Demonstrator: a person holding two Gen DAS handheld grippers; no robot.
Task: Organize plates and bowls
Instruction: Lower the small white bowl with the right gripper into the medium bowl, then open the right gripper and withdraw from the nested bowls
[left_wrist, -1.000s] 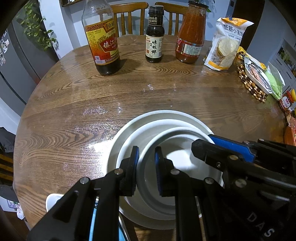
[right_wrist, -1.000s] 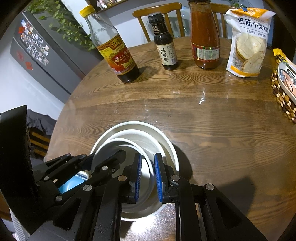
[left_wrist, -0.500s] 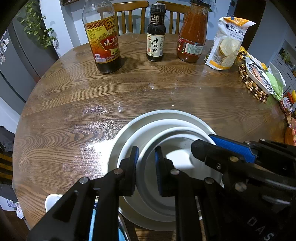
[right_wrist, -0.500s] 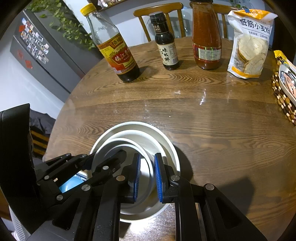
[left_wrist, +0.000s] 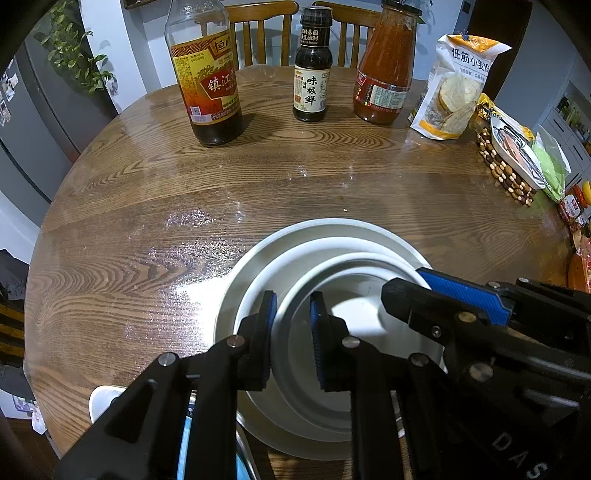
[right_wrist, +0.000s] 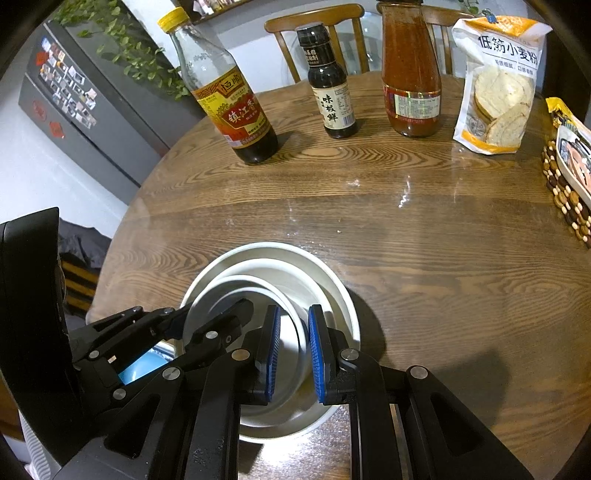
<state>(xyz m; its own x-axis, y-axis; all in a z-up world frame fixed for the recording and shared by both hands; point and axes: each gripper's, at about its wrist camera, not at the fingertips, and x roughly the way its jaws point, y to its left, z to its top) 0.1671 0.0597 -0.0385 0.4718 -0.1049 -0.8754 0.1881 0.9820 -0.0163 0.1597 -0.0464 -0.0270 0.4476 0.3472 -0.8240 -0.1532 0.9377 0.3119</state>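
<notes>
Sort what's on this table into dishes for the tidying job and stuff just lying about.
For the job: nested white dishes, namely the inner bowl, middle dish and outer plate.
Lying about: vinegar bottle, soy sauce bottle, red sauce jar, flour bag.

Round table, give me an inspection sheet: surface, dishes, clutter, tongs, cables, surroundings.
Surface: round wooden table, glossy, with a few crumbs.
Job's things: inner bowl nested in a middle dish on a large plate, at the near edge.
Clutter: vinegar bottle, dark sauce bottle, red sauce jar, flour bag, and packets on a beaded mat, along the far and right edges.
Grippers: left tongs and right tongs are each closed narrowly across the inner bowl's rim, on opposite sides.
Cables: nothing seen.
Surroundings: wooden chairs, fridge, leafy plant.
</notes>
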